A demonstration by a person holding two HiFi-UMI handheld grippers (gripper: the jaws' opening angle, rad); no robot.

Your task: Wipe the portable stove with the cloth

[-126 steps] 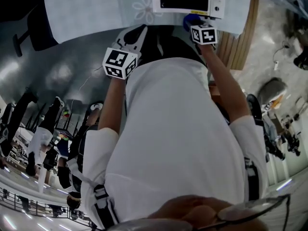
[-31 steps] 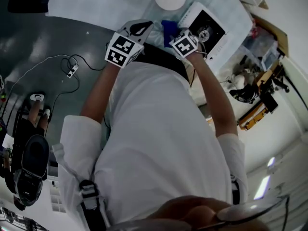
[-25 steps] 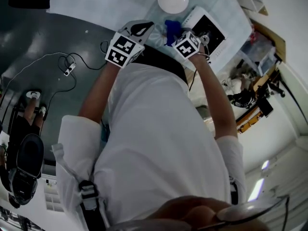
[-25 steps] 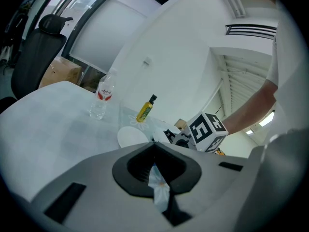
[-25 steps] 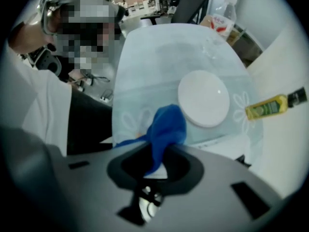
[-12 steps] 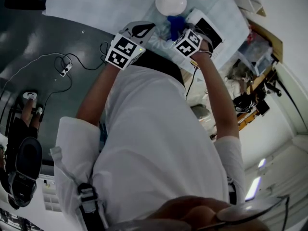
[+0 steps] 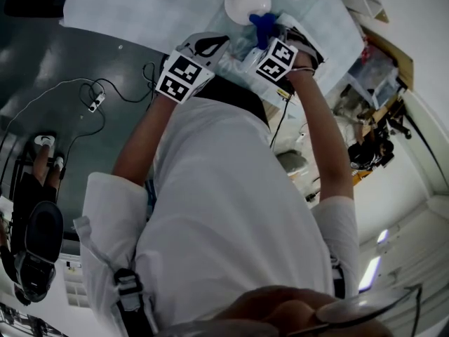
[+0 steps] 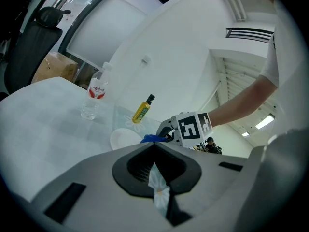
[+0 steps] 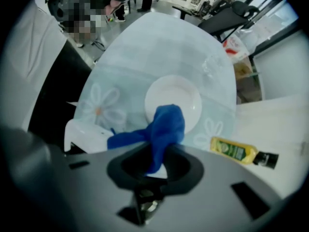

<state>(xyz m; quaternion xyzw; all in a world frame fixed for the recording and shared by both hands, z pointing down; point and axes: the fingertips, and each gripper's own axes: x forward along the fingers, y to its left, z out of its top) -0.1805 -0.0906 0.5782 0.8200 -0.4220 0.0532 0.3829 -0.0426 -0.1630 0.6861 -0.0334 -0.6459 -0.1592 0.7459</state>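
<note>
While the right tongs [image 9: 153, 164] are clenching the cloth [image 9: 166, 124], the stove [image 9: 86, 132] is lying just beside them; the left tongs [image 8: 157, 173] are hanging clenched, empty.

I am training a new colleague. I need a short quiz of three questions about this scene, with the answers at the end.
1. True or false: the right hand-held gripper is shut on the blue cloth.
2. In the right gripper view, what lies on the table just behind the cloth?
A. a white dish
B. a frying pan
C. a red cup
3. Fill in the missing word: in the left gripper view, the yellow bottle appears to the ____ of the clear water bottle.

Key: 1 true; 2 A; 3 right.
</note>
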